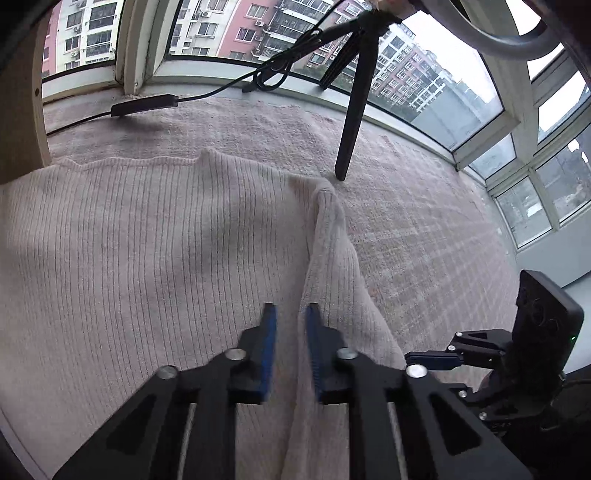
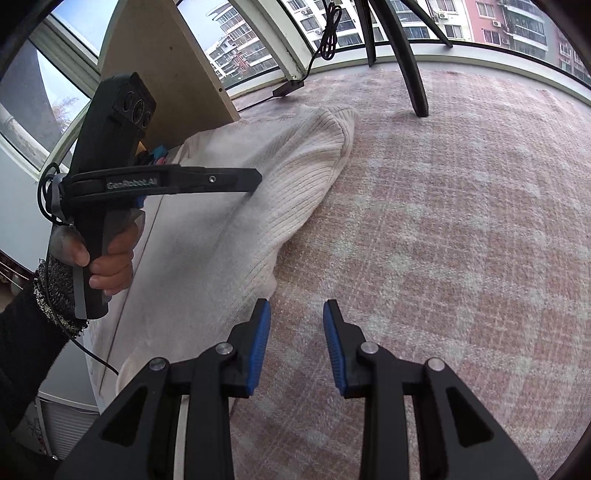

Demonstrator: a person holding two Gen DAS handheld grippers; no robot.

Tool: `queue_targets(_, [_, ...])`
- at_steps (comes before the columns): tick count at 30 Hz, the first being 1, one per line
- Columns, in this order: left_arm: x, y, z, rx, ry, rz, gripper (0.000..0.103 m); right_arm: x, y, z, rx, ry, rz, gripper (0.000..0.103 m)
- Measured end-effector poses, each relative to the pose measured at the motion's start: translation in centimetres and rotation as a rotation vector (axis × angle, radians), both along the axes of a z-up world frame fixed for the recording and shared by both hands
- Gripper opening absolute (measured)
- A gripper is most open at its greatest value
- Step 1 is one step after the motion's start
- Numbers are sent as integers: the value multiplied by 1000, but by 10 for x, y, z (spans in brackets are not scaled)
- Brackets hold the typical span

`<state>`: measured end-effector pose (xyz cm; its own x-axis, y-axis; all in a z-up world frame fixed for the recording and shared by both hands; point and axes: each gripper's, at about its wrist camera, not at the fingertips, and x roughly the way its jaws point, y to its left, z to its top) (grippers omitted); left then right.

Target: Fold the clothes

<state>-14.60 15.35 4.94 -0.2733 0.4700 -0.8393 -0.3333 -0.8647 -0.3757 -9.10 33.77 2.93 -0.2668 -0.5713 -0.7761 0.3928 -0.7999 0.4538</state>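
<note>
So on my left wrist feed the left tongs (image 1: 291,314) sit low over the cream ribbed sweater (image 1: 147,240), blue pads (image 1: 269,343) parted with a narrow gap. A raised fold of the knit runs up between and just past them, hugging the right-hand pad, but I honestly can't tell if it's pinched or just lying there. The sweater is spread flat on the worktop, which is covered in a pinkish checked cloth (image 1: 424,221), and it takes up the left and middle of that view.

Right wrist feed: the right tongs (image 2: 295,314) are wide apart, nothing between the pads, hovering above bare checked cloth just beside the sweater's edge. From here the sweater (image 2: 295,166) looks bunched into a rounded fold at the far end. I can see the hand (image 2: 110,266) gripping the left unit's handle, its black finger stretched out over the knit.

Further back, a black tripod leg (image 1: 354,114) stands on the cloth near the window (image 1: 258,29), with a cable (image 1: 207,94) trailing along the sill.
</note>
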Motion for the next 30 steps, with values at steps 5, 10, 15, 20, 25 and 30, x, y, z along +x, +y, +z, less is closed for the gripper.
queue_targets(5, [13,-19,29,48,82,12,0,0,-3,0,13,11,2,29])
queue_targets(10, [2,-29,24,100,4,33,33,-3,-14,1,23,12,13,29])
queue_targets(15, [-1,-5,10,79,-30,-58,43,-1,-15,2,27,18,8,29])
queue_targets(20, [0,4,0,54,-35,-83,4,-3,-13,1,35,19,-6,29])
queue_targets(25, [10,-20,25,107,40,-56,2,-5,-15,4,45,37,17,29])
queue_targets(30, [8,-53,25,107,28,29,2,-10,-32,3,66,82,108,29])
